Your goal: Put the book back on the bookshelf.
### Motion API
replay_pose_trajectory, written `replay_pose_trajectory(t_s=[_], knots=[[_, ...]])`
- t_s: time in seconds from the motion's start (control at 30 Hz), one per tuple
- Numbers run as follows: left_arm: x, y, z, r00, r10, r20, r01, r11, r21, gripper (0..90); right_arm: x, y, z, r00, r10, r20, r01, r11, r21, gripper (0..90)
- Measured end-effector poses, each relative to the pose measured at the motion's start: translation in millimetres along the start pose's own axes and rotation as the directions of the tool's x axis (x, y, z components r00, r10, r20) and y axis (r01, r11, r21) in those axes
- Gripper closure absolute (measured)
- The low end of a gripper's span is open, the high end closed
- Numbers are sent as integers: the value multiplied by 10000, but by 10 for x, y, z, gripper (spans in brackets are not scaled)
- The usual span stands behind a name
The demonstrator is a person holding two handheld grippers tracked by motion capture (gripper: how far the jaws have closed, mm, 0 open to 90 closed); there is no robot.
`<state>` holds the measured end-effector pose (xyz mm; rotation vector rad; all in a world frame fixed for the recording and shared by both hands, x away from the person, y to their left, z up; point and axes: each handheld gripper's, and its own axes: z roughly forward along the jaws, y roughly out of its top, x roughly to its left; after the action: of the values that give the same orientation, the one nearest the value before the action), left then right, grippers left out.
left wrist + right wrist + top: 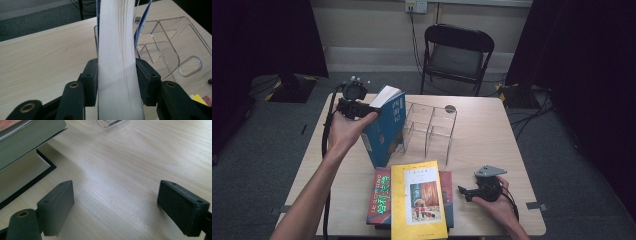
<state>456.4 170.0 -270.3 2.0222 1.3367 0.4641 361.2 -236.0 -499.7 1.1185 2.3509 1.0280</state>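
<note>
A thick blue book [384, 127] stands upright and slightly tilted on the table, just left of a clear acrylic organizer [432, 127]. My left gripper [371, 111] is shut on the book's upper edge. In the left gripper view both pads press the white page block [117, 45], with the blue cover on each side and the organizer [165, 42] behind to the right. My right gripper [462, 192] rests low at the table's front right, open, with only bare wood between its jaws [116, 202].
A yellow book [419, 197] lies on a red one [379, 192] and a darker one at the front of the wooden table [492, 135]; that stack's page edges [22, 152] show left of the right gripper. A black folding chair [457, 55] stands behind the table.
</note>
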Motion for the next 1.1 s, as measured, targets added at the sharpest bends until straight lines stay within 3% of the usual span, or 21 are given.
replay_pose_trajectory(t_s=[0.13,0.23,0.37,0.47,0.53,0.63,0.87,1.0,1.1], knots=[[-6,113,74,10000,-13,-44,17,9957,926,561,-2,2,4,10000,-27,-20,27,10000,-22,136],[-6,203,143,10000,-30,18,26,9833,1820,551,-2,3,5,10000,-23,-13,23,10000,-26,136],[-3,325,247,9992,-400,19,374,9500,3101,547,-4,4,6,10000,-52,-15,52,10000,-21,136],[-15,397,307,9990,-437,-106,445,9268,3728,544,-5,4,6,10000,-71,-29,71,10000,-20,136],[-12,418,370,9994,-346,-16,322,9109,4113,541,-6,4,7,10000,-71,-49,71,10000,-30,136],[-3,430,467,9998,-172,74,121,8948,4462,555,-7,4,6,10000,-86,-43,86,10000,-21,136],[3,448,504,9993,203,329,-334,8822,4696,566,-10,7,8,9999,-108,-99,108,9999,0,136],[-13,431,549,9993,308,226,-379,8748,4830,554,-9,8,8,9999,-93,-97,93,10000,-2,136],[-3,428,571,9993,233,292,-345,8757,4816,568,-9,7,8,9999,-95,-98,95,10000,-1,136]])
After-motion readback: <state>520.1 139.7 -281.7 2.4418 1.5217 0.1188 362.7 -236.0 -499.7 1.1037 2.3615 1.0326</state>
